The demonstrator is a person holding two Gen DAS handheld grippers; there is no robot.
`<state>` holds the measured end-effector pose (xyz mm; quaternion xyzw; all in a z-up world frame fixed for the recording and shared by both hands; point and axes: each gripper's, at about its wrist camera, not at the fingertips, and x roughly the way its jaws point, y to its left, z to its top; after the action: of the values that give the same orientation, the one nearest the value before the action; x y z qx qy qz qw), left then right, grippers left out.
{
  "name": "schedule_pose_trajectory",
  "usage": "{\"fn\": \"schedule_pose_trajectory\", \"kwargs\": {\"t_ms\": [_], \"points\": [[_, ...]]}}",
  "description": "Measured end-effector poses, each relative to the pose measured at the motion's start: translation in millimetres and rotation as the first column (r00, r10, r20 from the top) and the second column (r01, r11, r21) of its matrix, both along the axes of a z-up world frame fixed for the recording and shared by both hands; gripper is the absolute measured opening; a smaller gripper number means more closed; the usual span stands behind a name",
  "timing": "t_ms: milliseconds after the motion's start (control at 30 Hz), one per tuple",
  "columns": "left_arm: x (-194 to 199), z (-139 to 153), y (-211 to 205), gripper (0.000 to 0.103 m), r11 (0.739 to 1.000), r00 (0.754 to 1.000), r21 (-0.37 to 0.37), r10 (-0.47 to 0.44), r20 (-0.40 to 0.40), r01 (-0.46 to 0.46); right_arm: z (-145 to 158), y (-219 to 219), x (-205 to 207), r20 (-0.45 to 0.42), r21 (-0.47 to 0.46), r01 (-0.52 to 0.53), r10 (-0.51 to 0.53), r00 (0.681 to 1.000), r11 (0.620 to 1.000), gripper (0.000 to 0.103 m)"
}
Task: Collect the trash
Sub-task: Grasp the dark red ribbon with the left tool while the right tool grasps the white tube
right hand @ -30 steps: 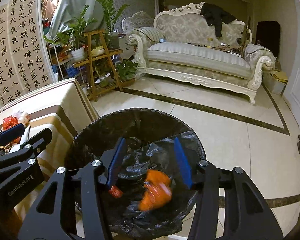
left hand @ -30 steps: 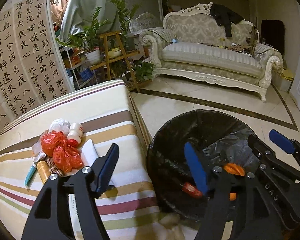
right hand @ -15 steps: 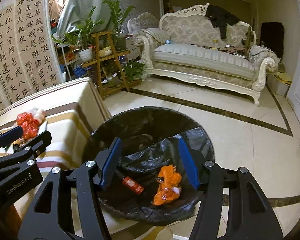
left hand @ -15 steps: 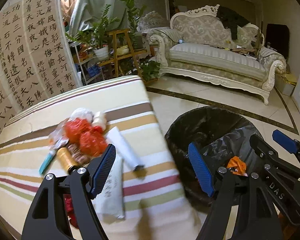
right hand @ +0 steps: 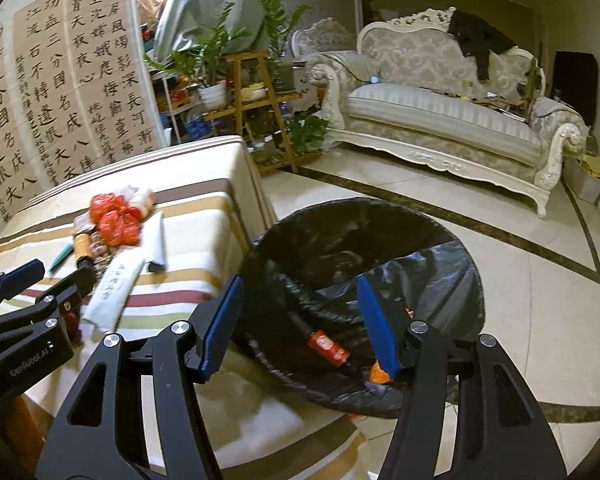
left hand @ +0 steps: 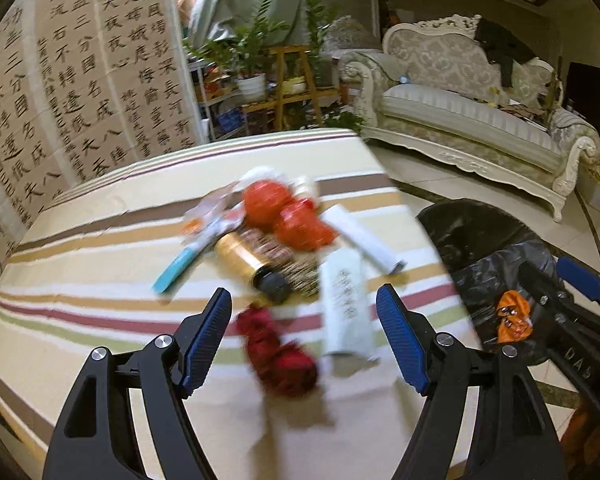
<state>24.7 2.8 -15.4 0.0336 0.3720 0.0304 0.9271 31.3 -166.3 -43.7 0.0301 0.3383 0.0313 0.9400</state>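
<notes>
Wrapper (right hand: 327,347) now settled in bin (right hand: 452,240)

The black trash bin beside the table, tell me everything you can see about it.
The trash bin is round and open-topped, lined with a glossy, crinkled black plastic bag. It stands upright on the tiled floor, close against the corner of the striped table. Inside lie a small red packet and an orange wrapper. The open right gripper hovers over it.

A cream carved sofa (right hand: 440,120) sits at two o'clock with a dark garment (right hand: 476,42) over its back; potted plants (right hand: 216,60) on a wooden stand (right hand: 256,108) at twelve; calligraphy sheets (right hand: 60,92) at ten
</notes>
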Motion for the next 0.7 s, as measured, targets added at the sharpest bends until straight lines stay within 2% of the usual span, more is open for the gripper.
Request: {"fn": "schedule_pose_trajectory", "kwargs": {"t_ms": [333, 433, 500, 700], "points": [[-4.2, -18.0, 26.6, 0.07, 0.998, 0.997, -0.034, 0.048, -0.067, -0.05, -2.4, 27.0, -7.8, -0.014, -0.001, -0.062, 0.062, 0.998, 0.998, 0.058], [-1.0, -22.1, 27.0, 0.055, 0.998, 0.995, -0.047, 0.028, -0.097, -0.033, -3.0, 32.1, -8.1, -0.021, 0.002, -0.072, 0.072, 0.997, 0.997, 0.058], [0.5, -26.6, 27.4, 0.036, 0.998, 0.992, -0.06, 0.016, -0.124, -0.024, -3.0, 35.8, -8.5, -0.023, 0.001, -0.077, 0.077, 0.997, 0.997, 0.058], [-2.7, -27.1, 33.8, 0.026, 0.996, 0.992, -0.086, -0.003, -0.123, -0.008, -2.2, 44.2, -6.7, -0.031, -0.001, -0.096, 0.096, 0.995, 0.995, 0.058]]}}
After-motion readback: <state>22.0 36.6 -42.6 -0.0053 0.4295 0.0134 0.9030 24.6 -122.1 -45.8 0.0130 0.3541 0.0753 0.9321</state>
